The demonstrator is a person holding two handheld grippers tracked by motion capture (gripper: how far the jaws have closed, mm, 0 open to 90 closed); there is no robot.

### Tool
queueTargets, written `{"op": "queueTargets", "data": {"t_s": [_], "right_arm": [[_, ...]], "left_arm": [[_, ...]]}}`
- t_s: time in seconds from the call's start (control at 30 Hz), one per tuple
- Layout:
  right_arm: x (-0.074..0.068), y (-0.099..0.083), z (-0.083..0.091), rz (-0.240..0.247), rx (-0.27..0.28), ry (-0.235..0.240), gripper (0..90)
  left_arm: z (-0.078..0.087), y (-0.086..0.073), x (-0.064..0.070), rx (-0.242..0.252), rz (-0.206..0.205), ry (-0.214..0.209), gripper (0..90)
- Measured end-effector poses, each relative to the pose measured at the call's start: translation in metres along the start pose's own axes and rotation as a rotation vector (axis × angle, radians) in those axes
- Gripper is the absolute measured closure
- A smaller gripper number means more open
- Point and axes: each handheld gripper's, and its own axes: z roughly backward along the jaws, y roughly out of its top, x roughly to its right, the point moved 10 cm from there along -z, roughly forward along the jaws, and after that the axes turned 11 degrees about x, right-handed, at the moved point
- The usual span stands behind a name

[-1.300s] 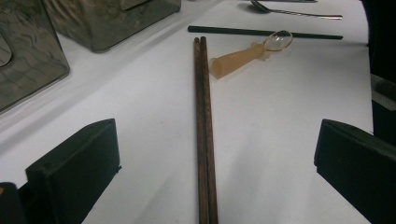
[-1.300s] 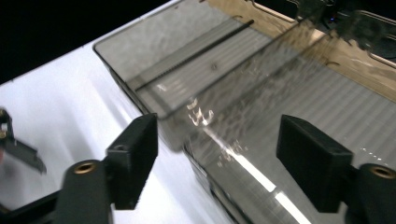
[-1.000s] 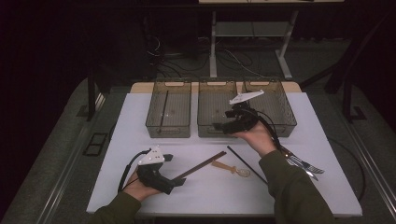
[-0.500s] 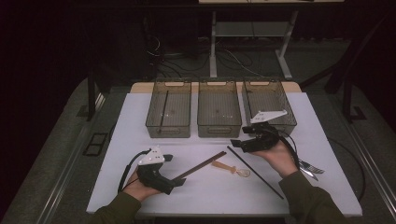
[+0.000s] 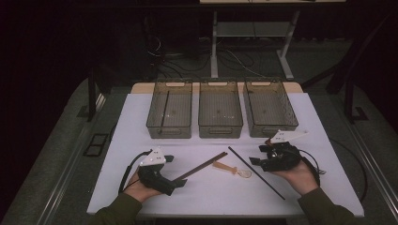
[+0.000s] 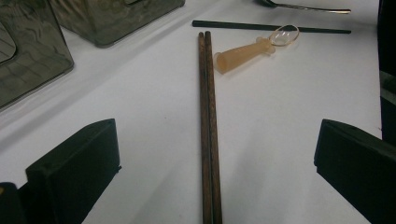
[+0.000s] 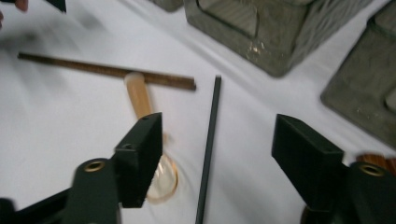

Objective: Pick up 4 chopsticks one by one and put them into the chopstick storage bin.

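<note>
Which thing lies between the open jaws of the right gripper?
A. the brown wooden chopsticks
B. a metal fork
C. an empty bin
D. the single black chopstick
D: in the right gripper view the black chopstick runs up between the two spread jaws of the right gripper.

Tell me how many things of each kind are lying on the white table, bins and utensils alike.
Clear bins: 3
Brown chopsticks, lying as a pair: 2
Black chopsticks: 2, one on the table, one in the left bin
Amber spoon: 1
Metal utensil at the far edge: 1
Total: 9
</note>
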Motion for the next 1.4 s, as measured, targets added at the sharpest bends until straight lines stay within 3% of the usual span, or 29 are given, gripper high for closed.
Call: {"op": "queueTargets", "data": {"t_s": [0.4, 0.57, 0.97, 1.27, 1.4], "right_arm": [[-0.007, -0.041, 0.018, 0.008, -0.072, -0.019, 64.9], [-0.008, -0.051, 0.015, -0.01, -0.103, -0.013, 69.8], [-0.01, -0.066, 0.008, 0.014, -0.195, -0.025, 79.3], [-0.01, -0.067, 0.007, 0.051, -0.193, -0.042, 83.9], [-0.01, -0.067, 0.007, 0.036, -0.19, -0.044, 84.8]], "left_arm": [[-0.001, -0.001, 0.0, -0.005, -0.004, 0.001, 0.0], [-0.001, -0.001, 0.0, -0.006, -0.005, 0.0, 0.0], [-0.001, -0.001, 0.001, -0.008, -0.006, -0.002, 0.0], [-0.001, -0.002, 0.001, -0.013, -0.007, -0.002, 0.0], [-0.002, -0.002, 0.001, -0.014, -0.007, -0.002, 0.0]]}}
